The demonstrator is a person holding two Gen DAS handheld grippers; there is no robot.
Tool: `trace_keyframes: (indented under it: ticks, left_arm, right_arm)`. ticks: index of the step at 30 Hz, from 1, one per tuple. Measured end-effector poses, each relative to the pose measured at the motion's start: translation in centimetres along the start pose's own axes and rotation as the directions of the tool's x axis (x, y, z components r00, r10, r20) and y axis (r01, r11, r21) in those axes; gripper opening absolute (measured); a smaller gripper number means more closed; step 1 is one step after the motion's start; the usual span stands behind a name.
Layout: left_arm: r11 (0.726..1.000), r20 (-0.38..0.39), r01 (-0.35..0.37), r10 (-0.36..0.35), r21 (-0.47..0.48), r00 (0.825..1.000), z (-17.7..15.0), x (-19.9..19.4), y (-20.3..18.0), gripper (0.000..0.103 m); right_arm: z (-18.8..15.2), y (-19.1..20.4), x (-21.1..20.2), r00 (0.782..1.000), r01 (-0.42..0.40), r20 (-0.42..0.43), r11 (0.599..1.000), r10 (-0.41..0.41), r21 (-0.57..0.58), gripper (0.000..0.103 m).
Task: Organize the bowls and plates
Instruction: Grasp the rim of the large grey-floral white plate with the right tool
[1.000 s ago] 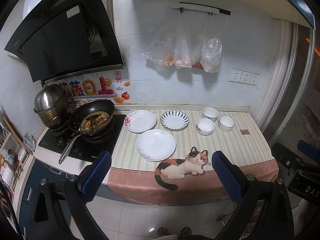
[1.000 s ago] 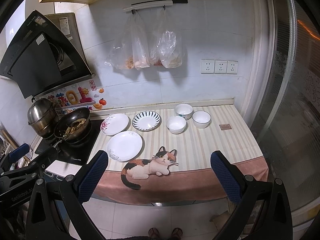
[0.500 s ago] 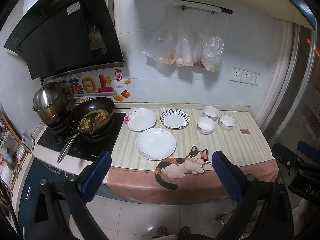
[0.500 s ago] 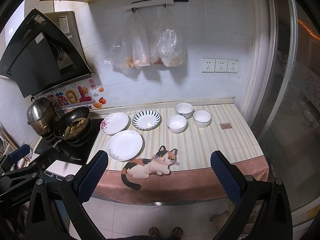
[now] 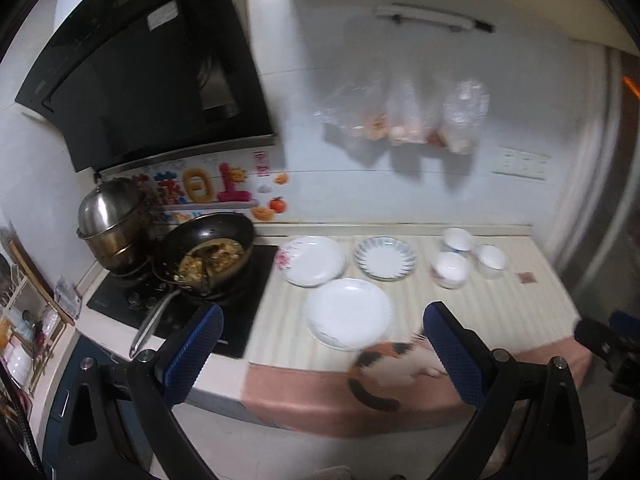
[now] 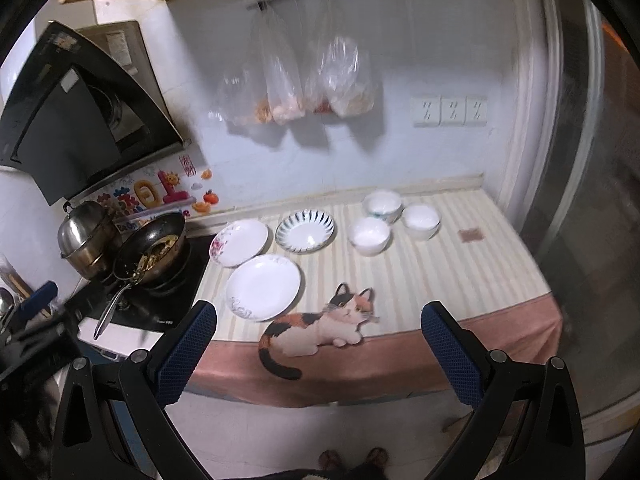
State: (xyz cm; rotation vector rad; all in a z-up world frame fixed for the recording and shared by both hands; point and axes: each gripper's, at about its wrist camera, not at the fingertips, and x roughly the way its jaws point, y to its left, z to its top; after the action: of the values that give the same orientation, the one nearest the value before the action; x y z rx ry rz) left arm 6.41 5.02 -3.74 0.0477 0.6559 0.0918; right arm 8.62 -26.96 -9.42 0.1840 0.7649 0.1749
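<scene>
Three plates lie on the striped counter: a plain white plate (image 5: 347, 313) (image 6: 262, 286) nearest, a flower-print plate (image 5: 312, 260) (image 6: 240, 242) behind it on the left, and a blue-striped plate (image 5: 385, 257) (image 6: 306, 232) behind on the right. Three white bowls (image 5: 450, 270) (image 6: 369, 236) cluster to the right of the plates. My left gripper (image 5: 322, 349) is open and empty, in front of the counter edge near the white plate. My right gripper (image 6: 318, 345) is open and empty, in front of the counter edge.
A wok with food (image 5: 208, 257) (image 6: 151, 249) and a steel pot (image 5: 113, 224) stand on the black hob (image 5: 176, 304) at left. A range hood (image 5: 152, 76) hangs above. Plastic bags (image 6: 296, 84) hang on the back wall. A cat-print cloth (image 6: 320, 324) drapes the counter's front edge.
Both grippers have moved closer to the counter. The left view has swung left and down toward the plates and is blurred. Nothing on the counter has moved.
</scene>
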Motion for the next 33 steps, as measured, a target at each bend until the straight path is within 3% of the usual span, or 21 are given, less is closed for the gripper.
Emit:
trace_keyframes:
  ticks: [4,8,11,16,20,23,27,29,31,33]
  left_arm:
    - [0.999,-0.067,-0.051,0.052,0.017,0.996,-0.2,7.3,1.4,0.103]
    - [1.000,-0.196,-0.026,0.024,-0.007,0.980,-1.2,15.4,2.6,0.103]
    - [0.999,-0.324,-0.015,0.001,-0.039,0.946,-2.7,22.6,3.1,0.103]
    - [0.995,-0.469,-0.005,-0.044,-0.103,0.882,-4.7,32.6,3.4,0.100]
    - [0.989,-0.553,0.009,-0.089,-0.146,0.828,-5.7,38.6,3.4,0.098]
    - [0.988,-0.600,0.025,-0.115,-0.156,0.792,-6.5,42.5,3.4,0.095]
    - [0.984,-0.651,0.051,-0.152,-0.171,0.744,-7.6,45.1,3.3,0.078]
    - [0.979,-0.662,0.075,-0.183,-0.188,0.727,-8.0,45.9,3.3,0.069]
    - [0.976,-0.668,0.095,-0.205,-0.197,0.715,-8.3,46.3,3.1,0.062]
    - [0.977,-0.669,0.098,-0.202,-0.191,0.715,-8.5,46.2,2.9,0.058]
  right_arm:
    - [-0.1,-0.3,7.6,0.990,-0.055,-0.130,0.998,0.057,0.019,0.103]
    - [-0.1,-0.4,17.0,0.969,-0.092,-0.233,0.996,0.086,-0.013,0.103]
    - [-0.3,-0.3,25.4,0.943,-0.134,-0.310,0.991,0.118,-0.029,0.103]
    - [-0.2,0.3,39.2,0.877,-0.226,-0.440,0.974,0.193,-0.023,0.102]
    - [0.6,1.2,47.8,0.839,-0.258,-0.500,0.966,0.213,-0.021,0.101]
    - [0.8,1.5,52.7,0.812,-0.268,-0.538,0.963,0.227,0.003,0.098]
    - [0.4,2.6,57.2,0.768,-0.292,-0.591,0.956,0.246,0.018,0.084]
    - [0.0,3.5,58.6,0.743,-0.308,-0.620,0.951,0.253,0.019,0.077]
    - [-0.5,3.9,59.9,0.723,-0.312,-0.645,0.950,0.246,0.012,0.064]
    - [-1.0,4.2,60.7,0.707,-0.317,-0.663,0.948,0.245,0.011,0.056]
